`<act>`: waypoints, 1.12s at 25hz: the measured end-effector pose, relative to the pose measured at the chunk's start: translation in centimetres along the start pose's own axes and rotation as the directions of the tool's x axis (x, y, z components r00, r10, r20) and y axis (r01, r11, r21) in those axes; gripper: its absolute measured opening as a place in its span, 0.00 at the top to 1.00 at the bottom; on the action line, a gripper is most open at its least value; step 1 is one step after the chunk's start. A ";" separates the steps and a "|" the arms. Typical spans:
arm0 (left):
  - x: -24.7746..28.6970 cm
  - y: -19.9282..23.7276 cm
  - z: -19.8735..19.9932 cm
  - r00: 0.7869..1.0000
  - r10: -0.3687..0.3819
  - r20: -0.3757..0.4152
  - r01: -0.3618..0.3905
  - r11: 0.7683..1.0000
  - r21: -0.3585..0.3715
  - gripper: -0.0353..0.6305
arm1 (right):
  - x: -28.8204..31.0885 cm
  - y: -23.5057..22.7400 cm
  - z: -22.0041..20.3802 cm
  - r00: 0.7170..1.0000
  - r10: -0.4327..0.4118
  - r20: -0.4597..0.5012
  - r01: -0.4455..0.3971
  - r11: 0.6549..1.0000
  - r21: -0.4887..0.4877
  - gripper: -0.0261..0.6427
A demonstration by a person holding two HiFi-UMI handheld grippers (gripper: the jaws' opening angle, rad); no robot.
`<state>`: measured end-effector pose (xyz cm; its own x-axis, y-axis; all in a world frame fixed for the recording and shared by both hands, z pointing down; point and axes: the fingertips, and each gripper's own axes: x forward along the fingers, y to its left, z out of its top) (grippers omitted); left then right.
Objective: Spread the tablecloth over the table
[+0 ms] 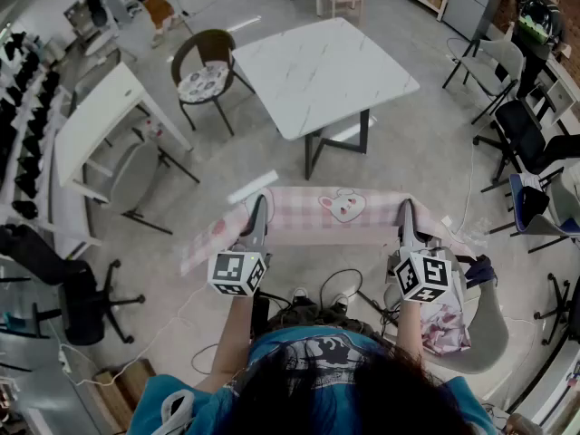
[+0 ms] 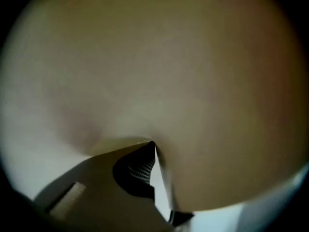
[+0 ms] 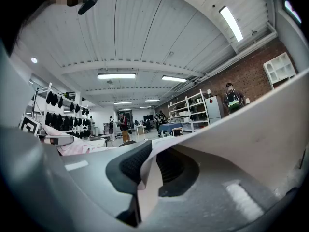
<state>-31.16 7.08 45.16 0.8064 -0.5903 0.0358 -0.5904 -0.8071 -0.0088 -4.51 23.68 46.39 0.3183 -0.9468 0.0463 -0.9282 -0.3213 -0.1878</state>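
Note:
A pink checked tablecloth (image 1: 335, 208) with a bunny print hangs stretched between my two grippers, above the floor and short of the white marble table (image 1: 322, 71). My left gripper (image 1: 258, 205) is shut on the cloth's upper edge near its left end. My right gripper (image 1: 405, 211) is shut on the same edge near the right end. In the left gripper view the tablecloth (image 2: 169, 71) fills nearly the whole picture, and the left gripper (image 2: 153, 153) pinches a fold of it. In the right gripper view the cloth's pale edge (image 3: 231, 124) runs down between the pads of the right gripper (image 3: 147, 161).
A brown chair with a flowered cushion (image 1: 204, 66) stands at the table's left side. A long white table (image 1: 91, 125) is further left, with a black office chair (image 1: 77, 302) nearer me. A grey chair (image 1: 480, 324) is at my right. Cables (image 1: 335, 293) lie by my feet.

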 end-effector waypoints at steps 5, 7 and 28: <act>0.0 -0.5 0.4 1.000 0.006 0.004 -0.006 1.000 -0.012 0.88 | -0.2 -0.5 0.1 1.000 0.019 0.003 -0.019 0.999 0.036 0.91; 0.2 -0.8 0.6 1.000 0.011 0.003 -0.011 1.000 -0.013 0.88 | -0.2 -0.9 0.3 0.999 0.034 0.004 -0.034 0.998 0.054 0.91; 1.8 -6.6 0.5 0.998 0.055 -0.022 -0.055 0.998 -0.009 0.88 | -0.8 -6.9 1.0 0.991 0.137 0.014 -0.137 0.986 0.095 0.91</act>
<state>-25.80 11.39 44.74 0.7717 -0.6334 0.0570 -0.6344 -0.7730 -0.0015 1.80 26.66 46.67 0.1911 -0.9815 0.0070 -0.9406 -0.1852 -0.2846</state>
